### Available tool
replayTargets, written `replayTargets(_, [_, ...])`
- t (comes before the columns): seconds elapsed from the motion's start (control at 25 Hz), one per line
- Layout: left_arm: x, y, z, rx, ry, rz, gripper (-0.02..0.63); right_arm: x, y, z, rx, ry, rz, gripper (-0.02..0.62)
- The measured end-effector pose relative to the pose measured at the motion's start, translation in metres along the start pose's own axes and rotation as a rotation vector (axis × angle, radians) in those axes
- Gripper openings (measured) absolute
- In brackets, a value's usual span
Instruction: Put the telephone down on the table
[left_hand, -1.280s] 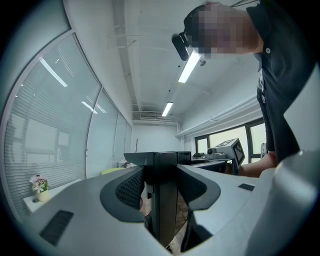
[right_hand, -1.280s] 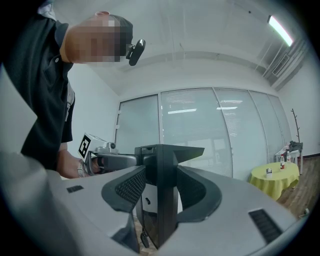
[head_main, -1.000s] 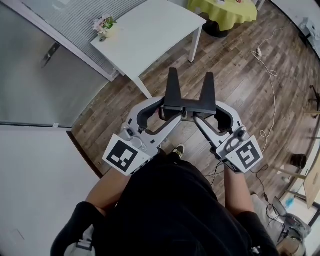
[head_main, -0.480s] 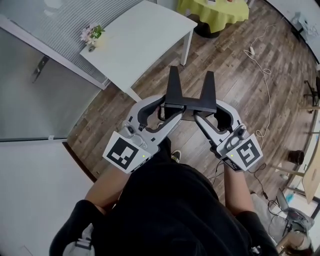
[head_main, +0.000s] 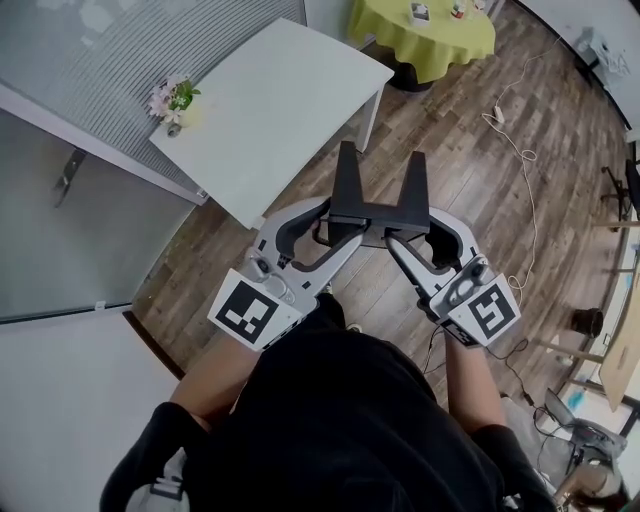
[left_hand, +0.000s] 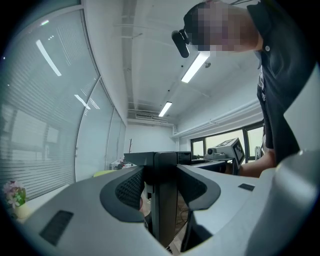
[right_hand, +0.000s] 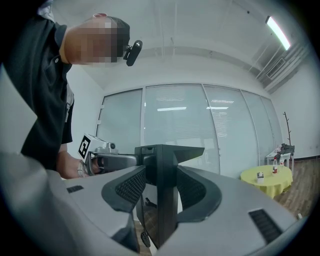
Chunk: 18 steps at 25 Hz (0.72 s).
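The left tongs (left_hand: 161, 192) grip a black upright slab of the telephone (left_hand: 165, 215) between them, with the ribbed pads (left_hand: 131, 187) against its two faces. Far right, beyond the slab, are the right tongs (left_hand: 223, 151) and their marker cube, by a bare forearm. Near left, a few flowers (left_hand: 13, 194) stand before a glass wall with blinds.

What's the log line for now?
left claw: shut on telephone | right claw: shut on telephone | telephone: midair, off white table

1. Telephone (head_main: 380, 208): black.
2. Table (head_main: 280, 90): white.
3. Tablecloth (head_main: 425, 35): yellow-green.
4. Floor (head_main: 470, 150): brown wood planks.
5. Left gripper (head_main: 338, 225) and right gripper (head_main: 398, 235): pale grey, with black-and-white square markers.
6. Flowers (head_main: 170, 98): pink and white, green leaves.
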<state>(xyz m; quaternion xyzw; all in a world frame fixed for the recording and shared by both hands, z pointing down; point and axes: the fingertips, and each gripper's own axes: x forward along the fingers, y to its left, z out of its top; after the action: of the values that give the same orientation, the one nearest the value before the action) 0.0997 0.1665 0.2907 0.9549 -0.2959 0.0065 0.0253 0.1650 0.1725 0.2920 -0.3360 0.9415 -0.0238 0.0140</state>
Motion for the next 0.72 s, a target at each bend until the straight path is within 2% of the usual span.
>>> replayTargets(0.48, [0.028,0.082,0.013,0.003,-0.025,-0.017,0.204,0.071,-0.049,0.012,-0.018,-0.006,-0.019,0.207])
replayTargets(0.72, [0.061,0.111,0.009,-0.003,-0.016,0.005,0.204,0.09,-0.09,0.009,-0.002,-0.01,0.003,0.207])
